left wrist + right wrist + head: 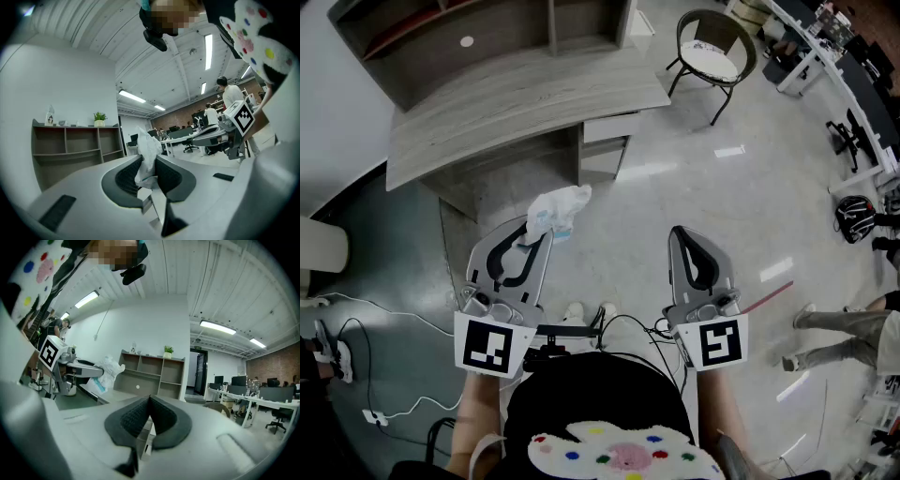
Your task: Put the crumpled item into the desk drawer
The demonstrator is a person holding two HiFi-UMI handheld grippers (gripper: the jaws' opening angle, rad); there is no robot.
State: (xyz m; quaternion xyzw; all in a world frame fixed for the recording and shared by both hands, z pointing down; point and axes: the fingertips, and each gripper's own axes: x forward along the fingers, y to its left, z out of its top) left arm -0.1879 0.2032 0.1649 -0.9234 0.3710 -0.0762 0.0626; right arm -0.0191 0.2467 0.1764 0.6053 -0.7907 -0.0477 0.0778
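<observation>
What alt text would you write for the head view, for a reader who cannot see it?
Seen from above, the left gripper holds a crumpled white item in front of a grey desk with a drawer. The right gripper, shut and empty, is beside it over a pale floor; a chair stands beyond.

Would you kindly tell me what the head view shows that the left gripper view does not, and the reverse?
Only the head view shows the desk with its drawer, plus the chair on the floor. Only the left gripper view shows the fingers pinching the crumpled item close up, and a potted plant on the shelf. Both show the crumpled item in the left gripper, and the right gripper beside it.
</observation>
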